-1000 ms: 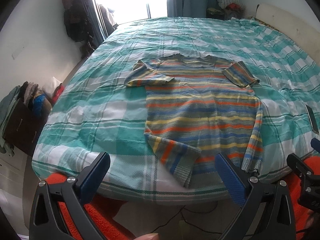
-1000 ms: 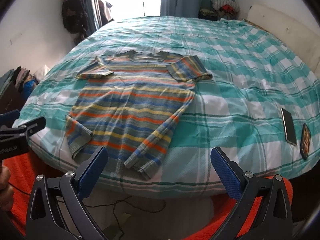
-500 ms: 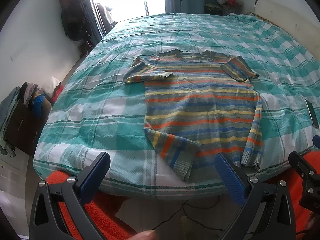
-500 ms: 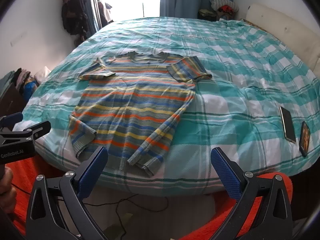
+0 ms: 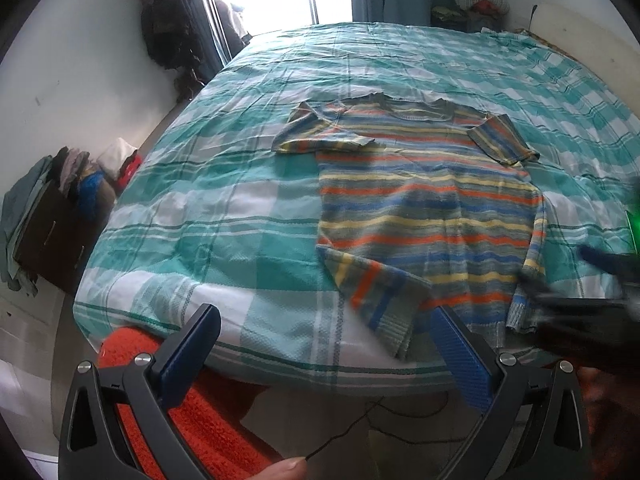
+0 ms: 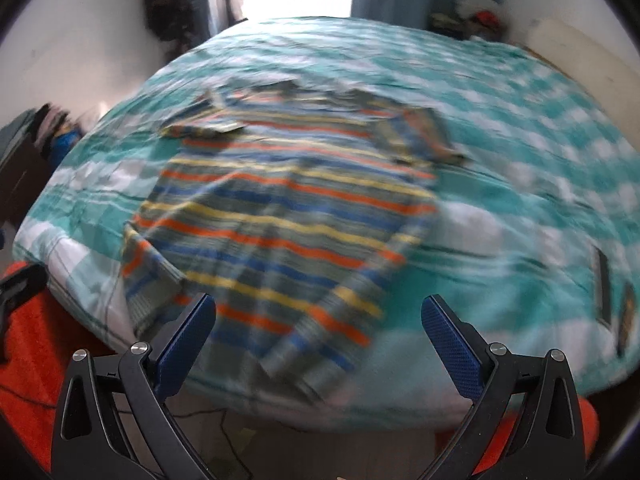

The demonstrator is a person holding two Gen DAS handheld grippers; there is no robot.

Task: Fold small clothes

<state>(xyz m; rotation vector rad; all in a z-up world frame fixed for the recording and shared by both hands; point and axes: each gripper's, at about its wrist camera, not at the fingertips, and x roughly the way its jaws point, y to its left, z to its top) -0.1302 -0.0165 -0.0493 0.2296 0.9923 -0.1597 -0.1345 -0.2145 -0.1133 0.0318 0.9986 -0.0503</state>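
Observation:
A striped short-sleeved sweater (image 5: 428,208) in orange, blue, yellow and grey lies spread flat on the bed, neck away from me, its two hem corners turned up near the front edge. My left gripper (image 5: 326,350) hangs open just off the bed's front edge, below the sweater's left hem corner, touching nothing. The right gripper (image 6: 318,340) is open too, over the sweater (image 6: 280,216) at its hem; that view is blurred by motion. In the left wrist view the right gripper (image 5: 580,280) shows as a dark blur by the right hem corner.
The bed (image 5: 200,216) has a teal and white checked cover. Two flat dark devices (image 6: 604,284) lie at its right side. Clothes are piled on a low cabinet (image 5: 52,208) at the left. An orange rug (image 5: 216,416) and a thin cable (image 5: 360,424) lie on the floor.
Both grippers have moved forward toward the bed's front edge. The right gripper is moving fast, now in over the sweater's right hem. The sweater has not moved.

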